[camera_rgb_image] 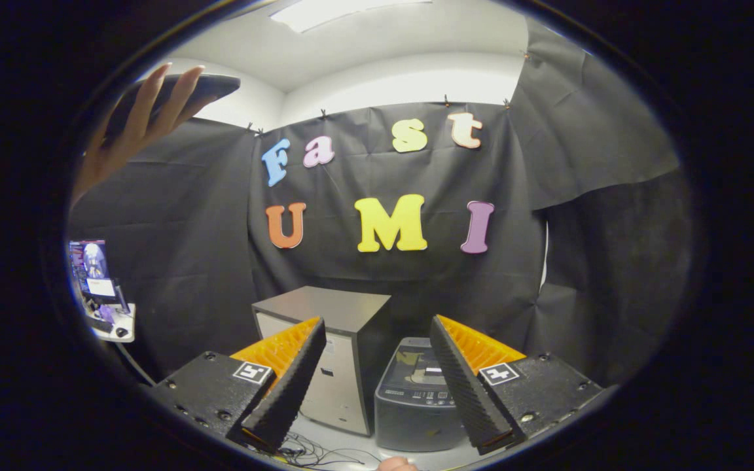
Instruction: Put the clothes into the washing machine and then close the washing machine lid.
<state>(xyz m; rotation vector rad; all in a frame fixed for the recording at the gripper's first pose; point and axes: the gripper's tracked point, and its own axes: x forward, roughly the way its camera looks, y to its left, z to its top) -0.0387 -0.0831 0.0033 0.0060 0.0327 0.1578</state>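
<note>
1. Up at far left, a hand (129, 124) held a dark phone (184, 91) aloft, perhaps to time or signal the run; that was a guess.
2. Lower left, a monitor (92, 268) glowed on a side desk (118, 330).
3. A grey cabinet (324, 340) stood on the counter (331, 441), beyond the left finger.
4. The hand-held gripper (380, 435) hung raised, fingers spread wide apart, nothing between them, seemingly lined up on the machine.
5. The washer (413, 402) sat just beyond the fingers, beside the cabinet, lid lying down flat as far as could be told.
6. Clothes: none spotted, so either inside the washer or somewhere out of sight.
</note>
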